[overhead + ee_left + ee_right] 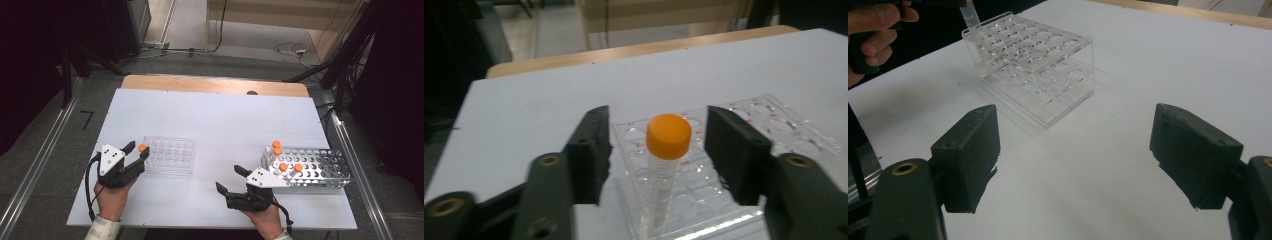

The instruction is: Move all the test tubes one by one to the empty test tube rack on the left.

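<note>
1. Tube (663,175) with orange cap (668,135) stands upright in near-left corner hole of clear rack (170,155), left side of table (215,115)
2. Left gripper (137,149): jaws apart, either side of the cap, pads off it
3. Right gripper (230,180): jaws wide apart over bare table, holding nothing
4. Metal rack (320,172) at right carries more capped tubes
5. Tube looks light, stiff, smooth plastic; likely slippery on the wall, so grip at the cap or just under it
6. Small red marks by the clear rack's holes; too blurred to read
</note>
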The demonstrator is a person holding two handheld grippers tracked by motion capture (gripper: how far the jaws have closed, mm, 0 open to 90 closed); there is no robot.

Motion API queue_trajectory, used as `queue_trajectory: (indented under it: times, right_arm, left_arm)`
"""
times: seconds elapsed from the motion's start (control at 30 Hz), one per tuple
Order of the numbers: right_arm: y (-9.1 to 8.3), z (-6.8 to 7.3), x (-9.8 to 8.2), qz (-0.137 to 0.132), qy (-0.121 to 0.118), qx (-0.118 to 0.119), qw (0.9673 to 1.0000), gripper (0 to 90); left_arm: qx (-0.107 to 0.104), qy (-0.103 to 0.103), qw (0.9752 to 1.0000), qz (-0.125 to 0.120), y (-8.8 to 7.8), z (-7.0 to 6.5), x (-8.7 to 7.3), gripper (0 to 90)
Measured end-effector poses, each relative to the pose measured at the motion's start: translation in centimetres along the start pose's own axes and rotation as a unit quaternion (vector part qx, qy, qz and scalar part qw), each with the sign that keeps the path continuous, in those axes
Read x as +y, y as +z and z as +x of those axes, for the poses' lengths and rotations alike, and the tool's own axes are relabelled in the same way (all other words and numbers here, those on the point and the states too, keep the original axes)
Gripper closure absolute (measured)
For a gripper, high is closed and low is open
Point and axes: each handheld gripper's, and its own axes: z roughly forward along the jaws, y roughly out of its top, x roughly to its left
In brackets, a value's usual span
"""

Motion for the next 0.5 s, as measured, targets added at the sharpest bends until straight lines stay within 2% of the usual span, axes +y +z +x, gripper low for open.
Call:
queue_trajectory:
  times: [0.07,0.17,0.5]
  right_arm:
    - [-0.1,-0.1,0.0,-0.002,0.001,-0.001,1.0000,18.6]
    - [-0.5,-0.2,-0.1,-0.003,0.001,-0.005,1.0000,18.6]
    - [-2.5,-1.1,-0.2,-0.014,0.006,-0.022,0.9996,19.1]
  left_arm:
    - [0.012,-0.004,0.9999,0.001,-0.1,-0.2,0.1,31.5]
    - [0.009,-0.013,0.9999,-0.003,-0.4,-0.2,0.2,27.2]
    - [0.010,-0.016,0.9998,0.000,-0.6,0.0,0.0,26.5]
